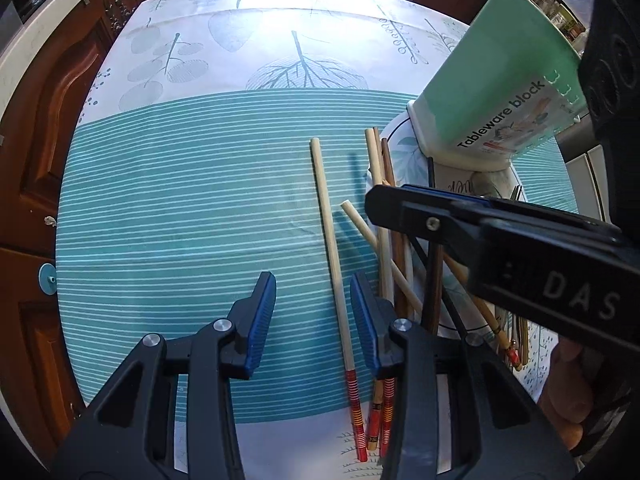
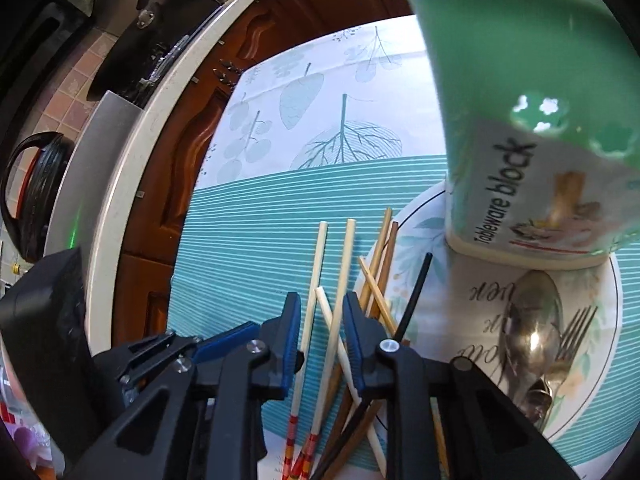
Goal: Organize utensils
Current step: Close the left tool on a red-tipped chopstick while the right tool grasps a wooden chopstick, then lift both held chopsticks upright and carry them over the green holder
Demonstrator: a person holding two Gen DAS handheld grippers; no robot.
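Observation:
Several chopsticks lie loose on the teal striped tablecloth: one pale chopstick with a red banded end [image 1: 334, 264] lies alone, others are piled [image 1: 394, 256] over the rim of a white plate [image 2: 416, 216]. A green "Tableware block" holder [image 1: 492, 92] stands on the plate. A spoon [image 2: 532, 328] and a fork [image 2: 572, 332] lie on the plate. My left gripper [image 1: 313, 288] is open, hovering beside the lone chopstick. My right gripper [image 2: 322, 308] is open above the pale chopsticks [image 2: 316, 300]; it also shows in the left wrist view [image 1: 500, 236].
Brown wooden cabinet doors [image 1: 52, 128] stand beyond the table's far and left edges. A counter with dark pots [image 2: 140, 40] runs at the left in the right wrist view. The tablecloth [image 1: 192, 200] has a leaf-print band at the far side.

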